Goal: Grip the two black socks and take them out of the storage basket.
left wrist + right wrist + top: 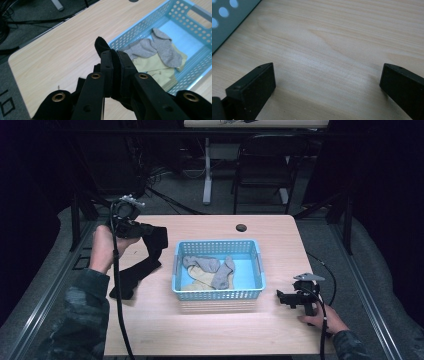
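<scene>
My left gripper (145, 231) is lifted above the table's left side and is shut on a black sock (142, 265), which hangs from it down to the tabletop. In the left gripper view the jaws pinch the black sock (102, 45) tightly, with its cuff poking out above my left gripper (114, 58). A light blue basket (217, 249) in the middle of the table holds grey socks (212, 267) and a yellowish one (197, 281). My right gripper (281, 296) rests low at the front right, open with nothing between its jaws (327, 82).
The light blue basket (140, 27) lies just beyond the left gripper, grey socks (160, 47) inside. Its wall (227, 20) edges the right gripper view. A round grommet hole (241, 227) sits near the table's far edge. A chair (265, 165) and a desk leg stand behind the table.
</scene>
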The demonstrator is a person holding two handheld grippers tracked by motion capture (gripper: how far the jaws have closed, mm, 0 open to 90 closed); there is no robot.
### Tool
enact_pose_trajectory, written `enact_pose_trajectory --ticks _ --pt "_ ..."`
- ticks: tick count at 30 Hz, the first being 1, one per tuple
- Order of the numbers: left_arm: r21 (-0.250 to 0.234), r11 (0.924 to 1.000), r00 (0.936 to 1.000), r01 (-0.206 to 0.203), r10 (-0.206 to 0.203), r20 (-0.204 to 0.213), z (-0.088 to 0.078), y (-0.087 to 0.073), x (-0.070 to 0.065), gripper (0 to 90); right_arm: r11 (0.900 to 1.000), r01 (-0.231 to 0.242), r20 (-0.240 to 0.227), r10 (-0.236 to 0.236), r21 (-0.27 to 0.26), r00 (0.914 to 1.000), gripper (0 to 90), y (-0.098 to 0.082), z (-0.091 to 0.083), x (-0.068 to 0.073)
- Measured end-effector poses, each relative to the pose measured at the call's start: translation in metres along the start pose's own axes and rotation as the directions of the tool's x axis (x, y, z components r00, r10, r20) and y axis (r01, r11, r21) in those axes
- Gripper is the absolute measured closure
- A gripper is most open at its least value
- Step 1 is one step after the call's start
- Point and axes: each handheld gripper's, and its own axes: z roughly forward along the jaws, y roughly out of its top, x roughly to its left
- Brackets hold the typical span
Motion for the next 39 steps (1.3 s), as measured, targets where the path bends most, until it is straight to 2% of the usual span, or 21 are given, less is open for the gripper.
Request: enact_pose_trajectory --ticks 10,16,21,27,31,35,37,39 --pt "0.014 0.9977 0.9975 0.066 -0.066 -0.026 0.001 -0.023 0.021 84.0 1.000 0.000 0.000 0.000 0.000 1.0000 0.0 0.000 0.000 0.000" --pt "0.029 0.9922 0.9922 0.121 -0.120 -0.034 0.010 -0.040 0.035 84.0 1.000 0.000 0.000 0.000 0.000 1.0000 0.0 0.000 0.000 0.000" --pt "0.051 0.9858 0.9865 0.160 -0.158 -0.043 0.023 -0.055 0.045 83.9 1.000 0.001 0.000 -0.001 0.002 1.0000 0.0 0.000 0.000 0.000" --pt "0.110 0.9719 0.9781 0.208 -0.205 -0.035 0.048 -0.075 0.054 83.8 1.000 0.000 0.000 0.000 0.000 1.0000 0.0 0.000 0.000 0.000" --pt "0.161 0.9602 0.9735 0.228 -0.228 -0.019 0.072 -0.089 0.055 83.4 1.000 0.000 0.000 0.000 0.000 1.0000 0.0 0.000 0.000 0.000" --pt "0.212 0.9442 0.9668 0.252 -0.255 -0.013 0.093 -0.102 0.055 82.9 1.000 0.000 0.000 0.000 0.000 1.0000 0.0 0.000 0.000 0.000" --pt "0.222 0.9349 0.9592 0.277 -0.283 -0.008 0.101 -0.109 0.057 82.4 1.000 0.000 0.000 0.000 0.000 1.0000 0.0 0.000 0.000 0.000" --pt "0.235 0.9312 0.9586 0.278 -0.285 -0.007 0.107 -0.115 0.058 81.5 1.000 0.000 0.000 0.000 0.000 1.0000 0.0 0.000 0.000 0.000"
